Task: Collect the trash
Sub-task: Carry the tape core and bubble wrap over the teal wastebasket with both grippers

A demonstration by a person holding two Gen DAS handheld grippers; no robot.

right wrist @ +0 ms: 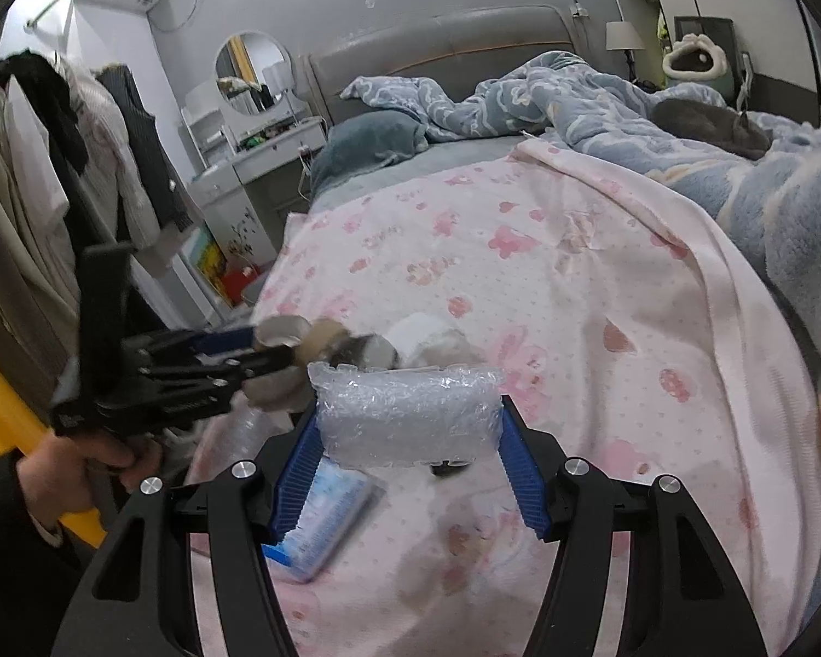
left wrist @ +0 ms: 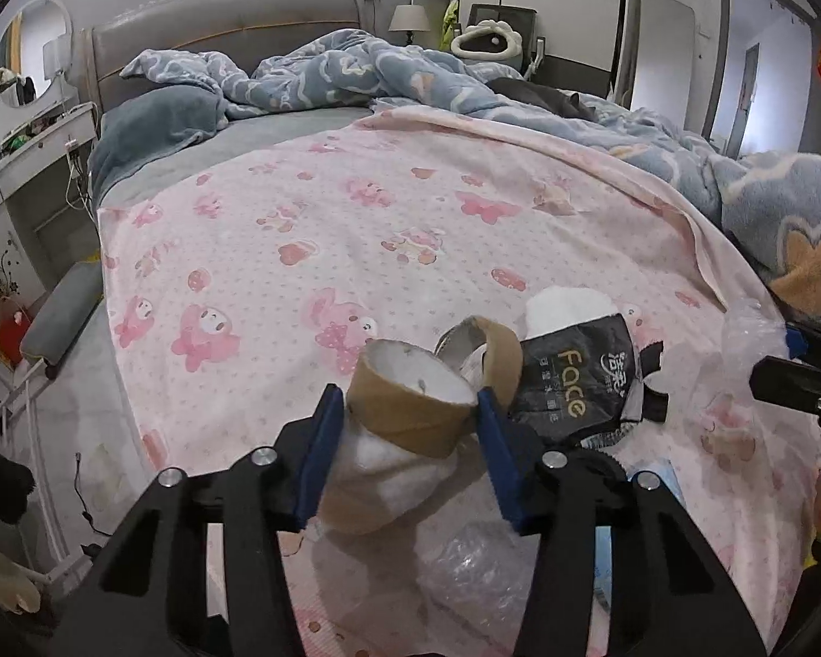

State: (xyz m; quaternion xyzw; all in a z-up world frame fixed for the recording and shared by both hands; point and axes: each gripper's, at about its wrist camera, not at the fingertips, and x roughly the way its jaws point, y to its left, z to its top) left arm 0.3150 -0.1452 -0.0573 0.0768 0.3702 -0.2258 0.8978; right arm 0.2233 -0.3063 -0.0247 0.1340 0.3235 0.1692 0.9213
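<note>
Blue-padded fingers of the left gripper (left wrist: pixel 405 441) sit closest to the lens in the left wrist view, closed narrowly on a brown cardboard tape core (left wrist: pixel 410 410) that holds a wad of white tissue; the core is tilted, its open mouth facing up and away, and more white paper bulges out beneath it. Just beyond that core on the pink cartoon-print sheet (left wrist: pixel 312 241) lies a second cardboard ring (left wrist: pixel 492 350), and touching it on the right is a crumpled black "Face" tissue packet (left wrist: pixel 580 383) with white tissue (left wrist: pixel 566 306) spilling from its top. Crinkled clear plastic (left wrist: pixel 476 564) lies on the sheet below the core, nearer the camera. In the right wrist view the right gripper (right wrist: pixel 410 427) clamps a roll of clear bubble wrap (right wrist: pixel 405 416) crosswise between its blue pads, lifted above the sheet; under it, toward the left finger, rests a blue and white tissue pack (right wrist: pixel 328 514). From this side the left gripper (right wrist: pixel 276 347) reaches in level from the left, gripped by the person's bare left hand (right wrist: pixel 76 471), its core and the trash pile blurred just past the bubble wrap. Beyond the pink sheet are a rumpled blue blanket (left wrist: pixel 356 71), a grey pillow (left wrist: pixel 159 120) and a grey cat (right wrist: pixel 711 126) curled on the blanket at the far right.
</note>
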